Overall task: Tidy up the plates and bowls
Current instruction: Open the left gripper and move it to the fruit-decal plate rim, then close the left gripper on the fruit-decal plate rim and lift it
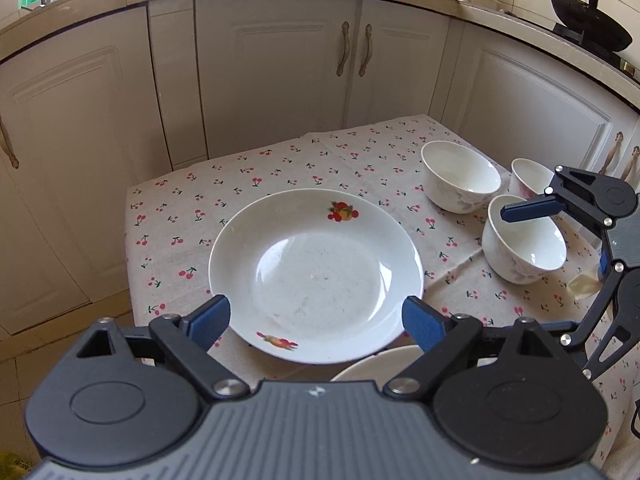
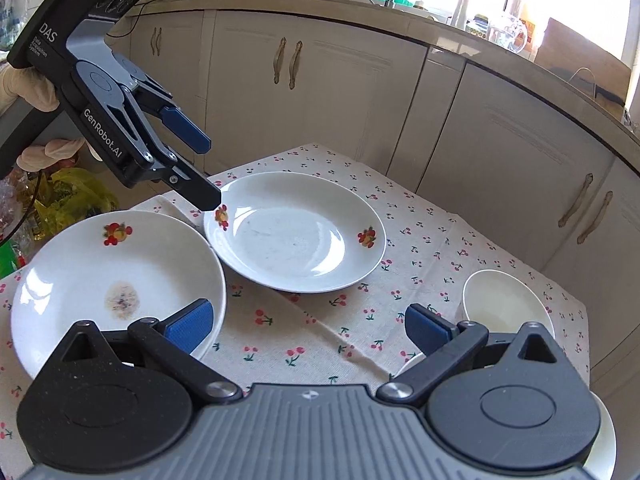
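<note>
A white plate with fruit prints (image 1: 316,276) (image 2: 294,246) lies on the cherry-print tablecloth (image 1: 248,184). A second fruit-print plate with a stain (image 2: 116,284) lies beside it; only its rim shows in the left wrist view (image 1: 368,364). Three white bowls (image 1: 460,176) (image 1: 524,250) (image 1: 530,178) stand at the right. My left gripper (image 1: 316,322) (image 2: 210,172) is open, hovering over the near edge of the first plate. My right gripper (image 2: 308,330) is open and empty above the cloth; one bowl (image 2: 504,304) sits by its right finger. It shows in the left wrist view with one blue pad (image 1: 528,208) over a bowl.
The small table stands against cream kitchen cabinets (image 1: 276,68). A black wok (image 1: 592,20) sits on the counter at the far right. Yellow plastic bags (image 2: 68,200) lie on the floor beyond the table's left side.
</note>
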The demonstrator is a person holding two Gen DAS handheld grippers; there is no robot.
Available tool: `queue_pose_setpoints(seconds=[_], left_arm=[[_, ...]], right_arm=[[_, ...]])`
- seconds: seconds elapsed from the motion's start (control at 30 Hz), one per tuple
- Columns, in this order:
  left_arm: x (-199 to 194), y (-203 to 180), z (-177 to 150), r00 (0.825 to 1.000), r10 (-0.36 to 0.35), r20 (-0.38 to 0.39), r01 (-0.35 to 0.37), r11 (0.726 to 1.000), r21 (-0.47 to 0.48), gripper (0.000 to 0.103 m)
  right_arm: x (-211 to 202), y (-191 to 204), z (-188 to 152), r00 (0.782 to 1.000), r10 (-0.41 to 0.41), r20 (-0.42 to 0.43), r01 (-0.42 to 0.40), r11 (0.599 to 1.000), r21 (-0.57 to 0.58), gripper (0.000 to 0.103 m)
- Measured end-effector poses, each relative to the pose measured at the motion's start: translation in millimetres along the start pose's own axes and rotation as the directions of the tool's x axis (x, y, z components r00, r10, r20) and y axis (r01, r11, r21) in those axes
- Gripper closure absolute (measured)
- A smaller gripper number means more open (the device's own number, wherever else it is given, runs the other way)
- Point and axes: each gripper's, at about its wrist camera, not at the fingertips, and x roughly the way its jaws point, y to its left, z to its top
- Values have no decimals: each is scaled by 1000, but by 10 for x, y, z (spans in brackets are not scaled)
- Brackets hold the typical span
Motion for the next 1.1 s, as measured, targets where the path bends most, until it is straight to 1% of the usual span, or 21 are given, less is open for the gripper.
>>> queue_pose_setpoints(seconds=[0.13,0.23,0.37,0.57,0.7,0.87,1.0,1.1], left_arm=[[156,96,82,1000,1,-11,-1,1000,-8,10],[280,166,140,1000,2,-18,-2,1000,-6,10],[434,295,200,999,-9,-32,8,999,-32,10],[639,438,222,998,-18,-59,15,998,-54,11],[724,502,226,998,-25,-63,21,998,-64,11],[855,543,235,996,-36,-86,30,997,-64,12],[940,540,226,993,-53,-103,47,997,-60,13],[988,535,225,991,-64,-114,59,997,-54,17]], right_arm=[[229,-129,54,999,15,-31,-16,1000,-15,0],[350,-142,75,999,19,-50,-21,999,-37,0],[503,-143,109,996,33,-85,-38,997,-63,0],[754,-149,166,986,58,-156,-75,992,-105,0],[861,-195,211,978,94,-185,-113,989,-92,0],[998,-261,277,968,140,-209,-155,986,-58,0],[1079,-280,283,955,179,-238,-193,981,-35,4],[1102,-280,292,949,198,-246,-214,976,-41,4]])
